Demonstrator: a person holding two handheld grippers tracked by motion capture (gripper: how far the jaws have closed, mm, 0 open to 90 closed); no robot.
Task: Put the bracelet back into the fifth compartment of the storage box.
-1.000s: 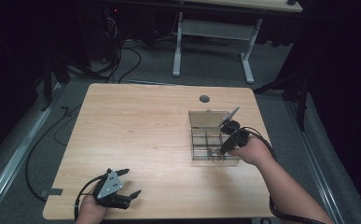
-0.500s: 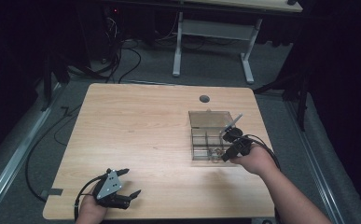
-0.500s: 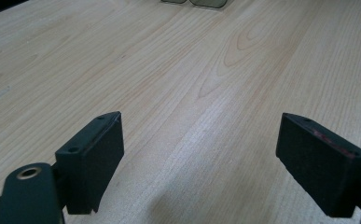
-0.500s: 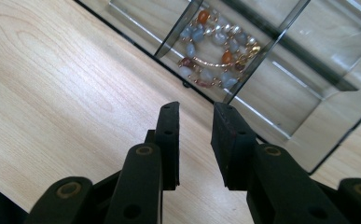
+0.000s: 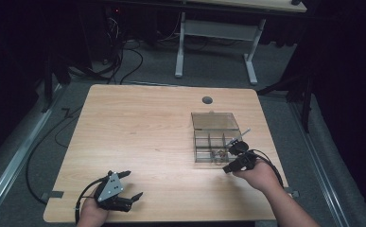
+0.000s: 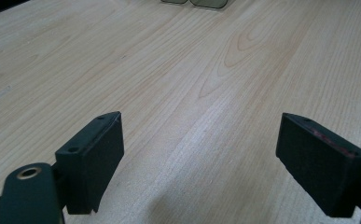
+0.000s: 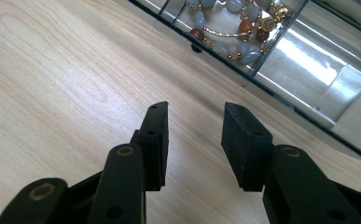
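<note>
A clear plastic compartment box [image 5: 204, 142] stands on the right half of the wooden table, its lid [image 5: 214, 120] laid open toward the far side. In a front compartment lies a beaded bracelet [image 5: 217, 153], pale blue and amber beads with gold bits [image 7: 229, 28]. My right gripper [image 5: 226, 169] hovers just in front of the box's near edge [image 7: 271, 93]; its jaws [image 7: 194, 126] stand a little apart with nothing between them. My left gripper [image 5: 134, 184] rests near the table's front left, jaws wide open [image 6: 201, 149] over bare wood.
A round cable hole [image 5: 207, 100] sits near the table's far edge. Behind the table stands a white desk frame [image 5: 216, 33], and cables [image 5: 119, 56] trail over the floor at the left. The box's far corner [image 6: 194, 2] peeks in at the top of the left gripper view.
My right hand and gripper have drawn back from above the box toward the table's front edge. The left gripper has stayed put.
</note>
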